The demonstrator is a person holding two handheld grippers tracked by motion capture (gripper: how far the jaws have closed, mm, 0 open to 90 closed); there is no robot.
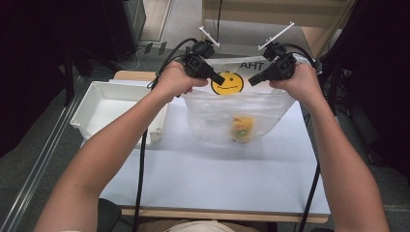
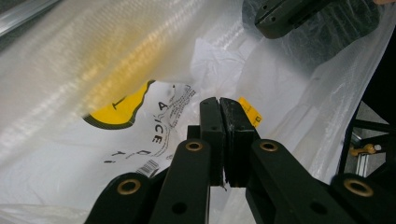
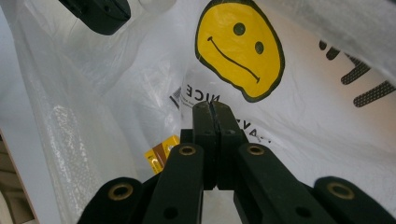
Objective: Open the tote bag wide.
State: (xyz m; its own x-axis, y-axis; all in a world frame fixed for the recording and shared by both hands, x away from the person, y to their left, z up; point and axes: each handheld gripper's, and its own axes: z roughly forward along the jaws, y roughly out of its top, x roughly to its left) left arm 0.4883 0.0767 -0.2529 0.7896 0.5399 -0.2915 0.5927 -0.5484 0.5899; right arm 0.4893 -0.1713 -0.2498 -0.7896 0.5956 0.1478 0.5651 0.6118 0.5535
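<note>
White paper covers the table, which lies below both grippers; one white plastic tray stands on it, down and to the left of the left gripper, and what it holds I cannot tell; one thin see-through plastic bag printed with a yellow smiley face hangs between the two grippers, its bottom resting on the paper; the left gripper is clenched on the bag's top edge at one side, jaws pressed together on the film; the right gripper is clenched the same way on the opposite side of the top edge, so the mouth is stretched between them; inside the bag, below and between the jaws, lies one small yellow packet, blurred through the plastic; in the right gripper view the yellow packet sits just left of the jaws.
</note>
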